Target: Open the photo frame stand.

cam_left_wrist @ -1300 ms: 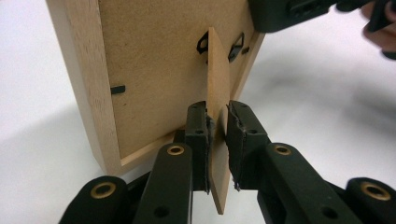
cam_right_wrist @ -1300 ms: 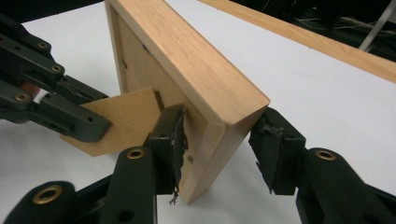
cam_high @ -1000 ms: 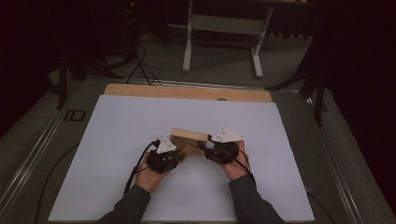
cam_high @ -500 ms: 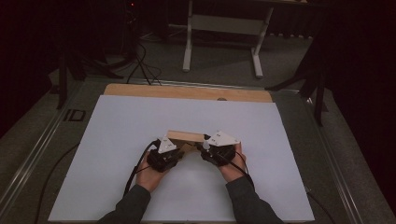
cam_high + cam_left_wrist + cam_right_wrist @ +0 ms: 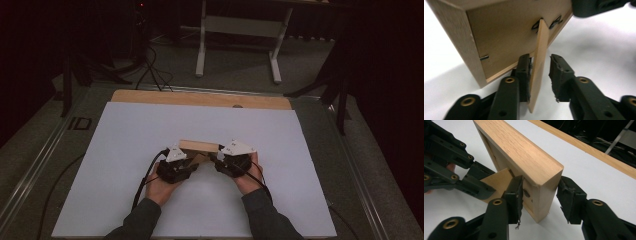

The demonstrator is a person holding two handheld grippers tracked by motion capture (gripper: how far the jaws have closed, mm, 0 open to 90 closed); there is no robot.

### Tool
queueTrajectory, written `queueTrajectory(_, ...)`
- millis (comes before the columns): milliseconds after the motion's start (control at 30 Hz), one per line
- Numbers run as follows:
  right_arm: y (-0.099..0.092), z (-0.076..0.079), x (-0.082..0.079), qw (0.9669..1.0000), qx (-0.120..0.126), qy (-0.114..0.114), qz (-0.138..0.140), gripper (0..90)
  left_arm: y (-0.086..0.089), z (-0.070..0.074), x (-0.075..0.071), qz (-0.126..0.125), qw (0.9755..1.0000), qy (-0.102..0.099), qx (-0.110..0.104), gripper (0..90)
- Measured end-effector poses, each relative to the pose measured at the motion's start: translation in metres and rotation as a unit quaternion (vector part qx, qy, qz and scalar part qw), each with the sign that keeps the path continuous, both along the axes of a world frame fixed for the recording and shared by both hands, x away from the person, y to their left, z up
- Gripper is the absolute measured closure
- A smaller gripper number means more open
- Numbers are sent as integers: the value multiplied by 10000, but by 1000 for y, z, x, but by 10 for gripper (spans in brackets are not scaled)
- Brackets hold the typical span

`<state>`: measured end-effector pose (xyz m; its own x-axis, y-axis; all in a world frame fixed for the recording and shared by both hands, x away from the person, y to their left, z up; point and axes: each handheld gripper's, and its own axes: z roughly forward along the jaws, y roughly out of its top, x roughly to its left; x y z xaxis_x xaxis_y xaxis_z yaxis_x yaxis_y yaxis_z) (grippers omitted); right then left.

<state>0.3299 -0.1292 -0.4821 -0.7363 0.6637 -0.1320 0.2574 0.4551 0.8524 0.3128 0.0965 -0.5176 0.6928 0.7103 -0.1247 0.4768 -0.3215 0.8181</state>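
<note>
A light wooden picture frame [image 5: 200, 146] stands tilted on the white table sheet [image 5: 125, 150] between my two hands. My left gripper [image 5: 540, 75] straddles the frame's thin wooden back stand [image 5: 540, 60]. Its jaws have just been opening: one pad lies against the stand and the other stands clear of it. My right gripper [image 5: 539, 195] straddles the end of the frame [image 5: 524, 157]. Those jaws have also just been opening: one pad rests by the frame's back and the other sits a sliver off its front. In the right gripper view my left gripper [image 5: 474, 182] is at the left.
The white sheet lies on a wooden tabletop whose far edge [image 5: 200, 99] shows as a bare strip. Black cables [image 5: 145, 175] trail from the grippers towards the person. A metal stand [image 5: 240, 30] and dark floor lie beyond the table.
From above the frame now looks a narrower strip, so it has tipped more upright. Both hands have stayed where they were at its two ends.
</note>
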Motion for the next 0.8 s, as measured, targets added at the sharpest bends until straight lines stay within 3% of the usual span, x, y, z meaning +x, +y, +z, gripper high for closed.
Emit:
queueTrajectory(300, 0, 2, -2, 9999, 34, 77, 135, 480, 1, 1, -3, -84, 9999, 57, -68, 641)
queueTrajectory(433, 0, 4, -6, 9995, -85, 103, 275, 442, 3, 1, -5, -90, 9999, 85, -79, 638)
queueTrajectory(800, 2, 5, -12, 9987, -161, 162, 457, 392, 8, 6, -9, -22, 10000, -15, -87, 628)
